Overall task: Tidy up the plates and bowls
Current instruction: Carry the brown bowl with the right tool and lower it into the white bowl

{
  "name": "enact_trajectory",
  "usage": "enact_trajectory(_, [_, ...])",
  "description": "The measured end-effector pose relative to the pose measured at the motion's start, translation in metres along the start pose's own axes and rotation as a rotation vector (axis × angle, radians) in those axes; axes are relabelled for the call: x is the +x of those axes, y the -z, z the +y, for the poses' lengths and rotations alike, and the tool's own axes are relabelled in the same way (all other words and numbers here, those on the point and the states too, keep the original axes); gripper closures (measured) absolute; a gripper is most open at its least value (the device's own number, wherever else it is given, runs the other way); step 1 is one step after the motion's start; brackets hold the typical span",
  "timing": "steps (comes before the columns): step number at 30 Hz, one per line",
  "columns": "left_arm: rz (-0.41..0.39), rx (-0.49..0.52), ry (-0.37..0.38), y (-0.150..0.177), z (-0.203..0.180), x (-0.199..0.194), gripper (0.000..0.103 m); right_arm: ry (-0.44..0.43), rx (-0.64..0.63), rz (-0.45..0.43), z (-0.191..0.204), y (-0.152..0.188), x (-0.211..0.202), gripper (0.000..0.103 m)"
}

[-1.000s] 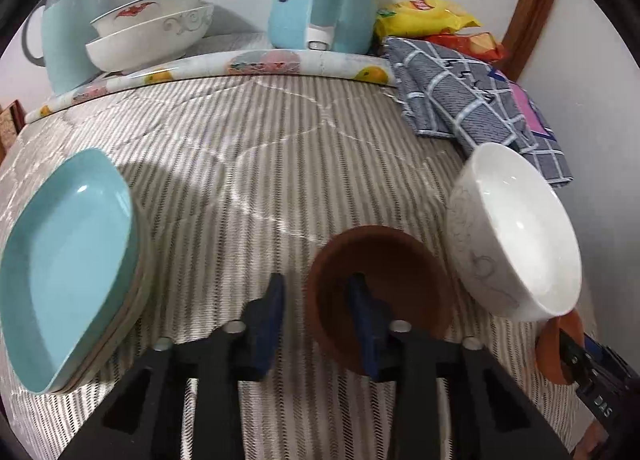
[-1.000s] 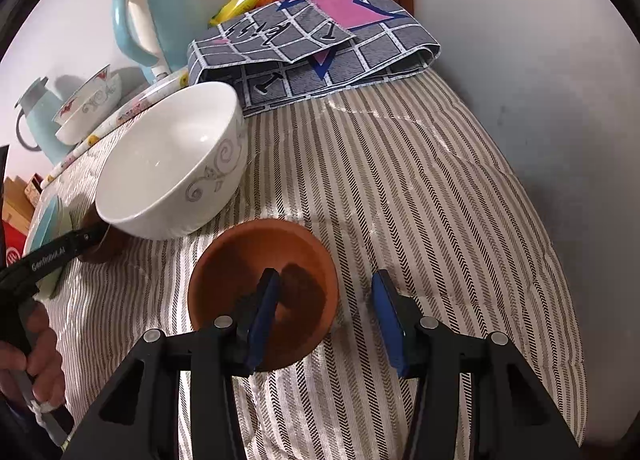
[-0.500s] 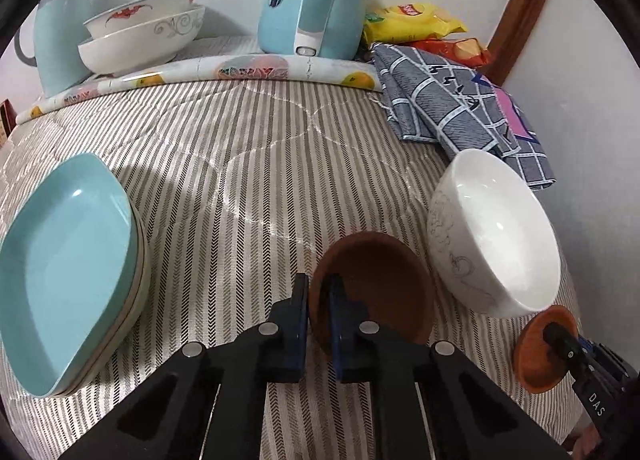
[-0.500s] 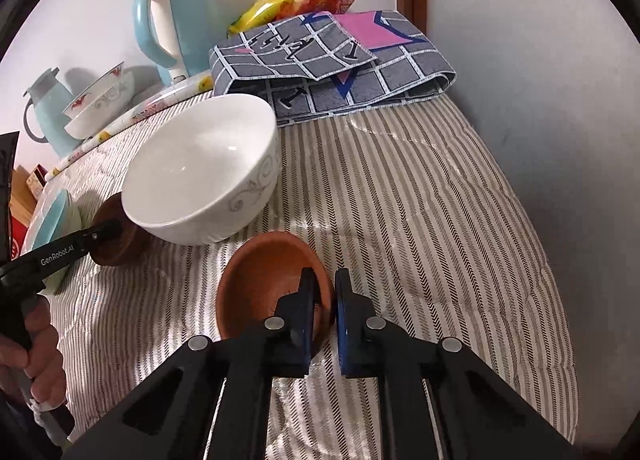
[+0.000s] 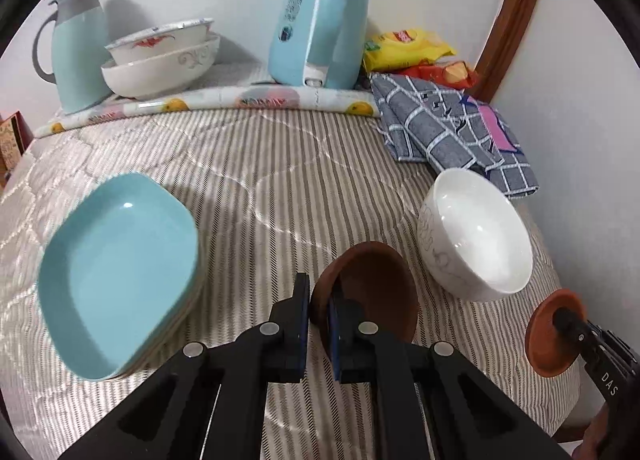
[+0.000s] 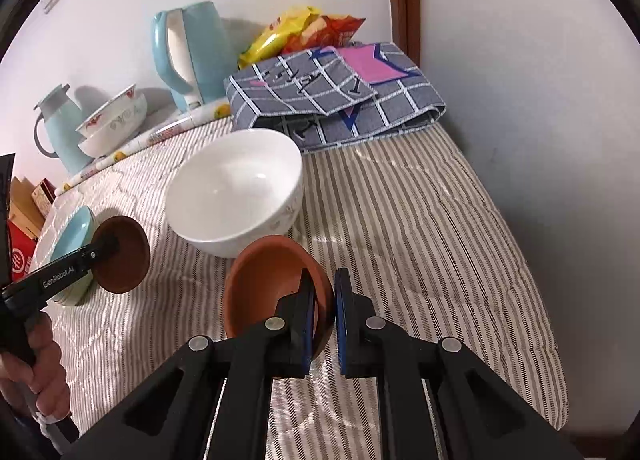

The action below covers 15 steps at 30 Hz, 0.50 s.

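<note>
Each pinching a rim so the dish hangs tilted clear of the striped quilt (image 5: 280,164), the left gripper (image 5: 319,302) is clamped on a dark brown clay bowl (image 5: 372,288) and the right gripper (image 6: 324,302) on an orange terracotta bowl (image 6: 268,284), both beside the large white ceramic bowl (image 6: 236,192), likely for nesting.
</note>
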<state>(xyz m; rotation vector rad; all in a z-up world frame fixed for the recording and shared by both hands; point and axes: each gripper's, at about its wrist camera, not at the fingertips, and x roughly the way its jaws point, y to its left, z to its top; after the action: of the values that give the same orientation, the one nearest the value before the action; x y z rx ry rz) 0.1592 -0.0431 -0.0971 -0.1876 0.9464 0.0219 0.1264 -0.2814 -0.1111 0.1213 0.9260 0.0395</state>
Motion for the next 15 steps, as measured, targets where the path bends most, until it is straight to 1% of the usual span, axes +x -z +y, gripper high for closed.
enact_trajectory(7, [-0.038,-0.003,-0.016,-0.004,0.006,-0.022,0.094,0.002,-0.013,-0.050,0.008,-0.008,-0.026,0.093])
enact_trajectory(15, [-0.073,-0.012,-0.011,-0.011,0.016,-0.043,0.094,0.006,0.026,-0.090,0.009,-0.022,-0.043,0.094])
